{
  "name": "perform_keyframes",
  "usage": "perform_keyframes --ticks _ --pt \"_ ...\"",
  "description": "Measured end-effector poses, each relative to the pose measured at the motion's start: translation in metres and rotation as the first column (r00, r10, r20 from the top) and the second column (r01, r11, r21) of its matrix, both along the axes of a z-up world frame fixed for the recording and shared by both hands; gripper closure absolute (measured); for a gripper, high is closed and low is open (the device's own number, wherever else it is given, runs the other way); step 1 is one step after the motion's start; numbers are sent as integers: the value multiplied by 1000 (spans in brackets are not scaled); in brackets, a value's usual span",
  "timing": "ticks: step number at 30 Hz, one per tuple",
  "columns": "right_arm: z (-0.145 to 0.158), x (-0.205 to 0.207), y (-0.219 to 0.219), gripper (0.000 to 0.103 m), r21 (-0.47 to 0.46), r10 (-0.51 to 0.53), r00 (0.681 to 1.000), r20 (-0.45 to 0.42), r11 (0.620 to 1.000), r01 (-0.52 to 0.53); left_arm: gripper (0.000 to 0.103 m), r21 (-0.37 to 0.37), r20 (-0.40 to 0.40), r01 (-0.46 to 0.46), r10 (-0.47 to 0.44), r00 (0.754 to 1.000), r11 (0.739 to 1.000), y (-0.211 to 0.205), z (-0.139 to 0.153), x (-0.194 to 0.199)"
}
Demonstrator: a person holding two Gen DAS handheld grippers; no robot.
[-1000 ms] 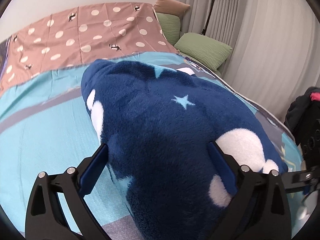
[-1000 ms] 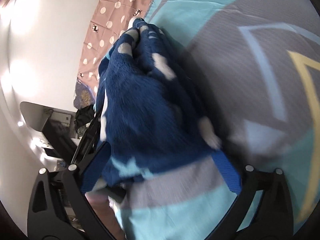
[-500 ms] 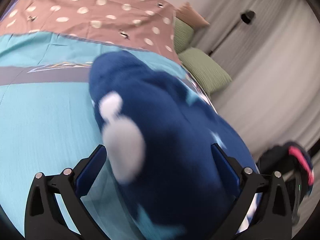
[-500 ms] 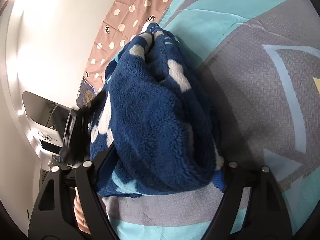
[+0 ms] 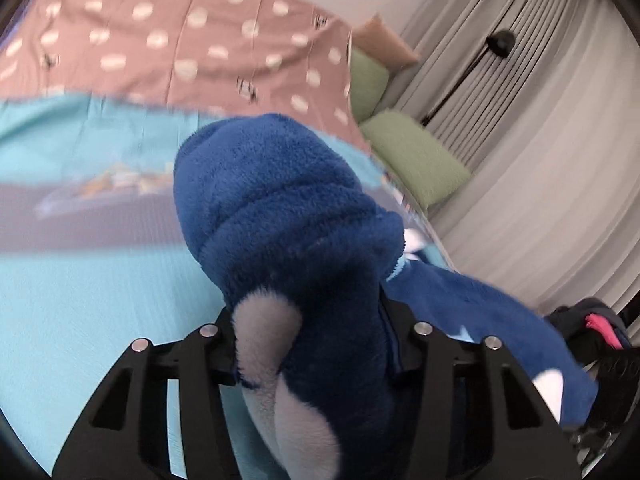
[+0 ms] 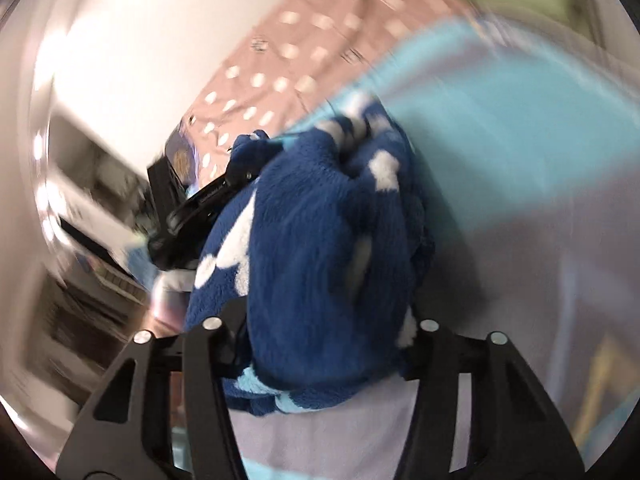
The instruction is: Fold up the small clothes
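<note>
Moved: both jaws were drawn in from wide.
Left gripper [image 5: 308,356]: clenched on fleece garment [image 5: 288,216]; fingertips buried.
Right gripper [image 6: 320,344]: clamped on garment [image 6: 320,248]; view blurred.

A turquoise-and-grey bedspread [image 5: 80,280] covers the bed, with a brown polka-dot sheet [image 5: 160,40] laid along its far side. Two green pillows [image 5: 416,160] and a tan cushion [image 5: 384,42] sit at the head, near pale pleated curtains [image 5: 540,140] and a black floor lamp [image 5: 500,42].
</note>
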State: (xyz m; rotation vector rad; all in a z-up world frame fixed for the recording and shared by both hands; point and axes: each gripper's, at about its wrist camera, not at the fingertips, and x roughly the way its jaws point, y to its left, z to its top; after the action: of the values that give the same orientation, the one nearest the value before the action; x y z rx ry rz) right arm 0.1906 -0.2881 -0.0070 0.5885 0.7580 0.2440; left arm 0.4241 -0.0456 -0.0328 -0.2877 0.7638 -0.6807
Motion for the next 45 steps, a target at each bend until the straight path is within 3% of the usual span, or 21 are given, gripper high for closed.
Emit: perform_keyframes --ticks 3,7,9,11,14,17,20,22,23,26,28,31,36,39,42,45 --pt "45 52 15 51 -154 113 989 94 983 -98 52 -14 88 -109 110 990 994 31 48 18" --pt "74 143 22 50 -104 227 964 138 971 -214 51 -14 168 -275 273 947 961 81 95 54" --pt "81 200 32 50 -72 260 954 152 965 -252 51 7 189 -349 342 921 937 102 105 74" --pt "85 243 49 50 -118 269 948 169 961 -251 51 44 195 -416 400 895 909 115 105 94" --pt "83 304 75 50 -175 277 946 166 953 -249 51 81 207 -483 459 864 872 126 95 111" --pt "64 351 90 46 -174 235 965 119 961 -213 48 82 167 -525 508 845 847 146 66 124" --pt "14 383 94 37 -268 128 992 -3 955 -124 41 208 53 -521 522 851 828 151 8 149" --pt "-44 395 95 37 -294 67 982 -175 949 -117 40 347 2 -514 548 837 784 150 -38 155" --pt "-63 393 95 35 -291 54 977 -204 950 -113 40 358 2 -518 554 833 777 151 -47 152" --pt "-89 375 76 36 -126 50 990 -134 990 -68 35 266 -14 -526 548 836 808 165 -37 142" --pt "-85 365 66 36 -109 20 992 -126 993 -34 33 317 16 -507 530 848 801 160 -31 134" --pt "-74 346 72 36 -252 -2 995 -96 968 -22 30 381 127 -479 469 874 791 144 -21 113" --pt "-53 272 87 36 -389 82 997 16 919 -69 24 358 258 -433 358 897 827 123 -6 46" --pt "-34 211 100 36 -459 133 989 71 884 -86 11 293 270 -377 303 914 879 112 2 -7" --pt "-9 149 111 30 -496 181 973 141 864 -89 3 243 274 -340 272 922 909 103 13 -58" --pt "17 94 121 20 -513 188 960 209 856 -56 2 215 282 -365 300 911 906 101 26 -111"
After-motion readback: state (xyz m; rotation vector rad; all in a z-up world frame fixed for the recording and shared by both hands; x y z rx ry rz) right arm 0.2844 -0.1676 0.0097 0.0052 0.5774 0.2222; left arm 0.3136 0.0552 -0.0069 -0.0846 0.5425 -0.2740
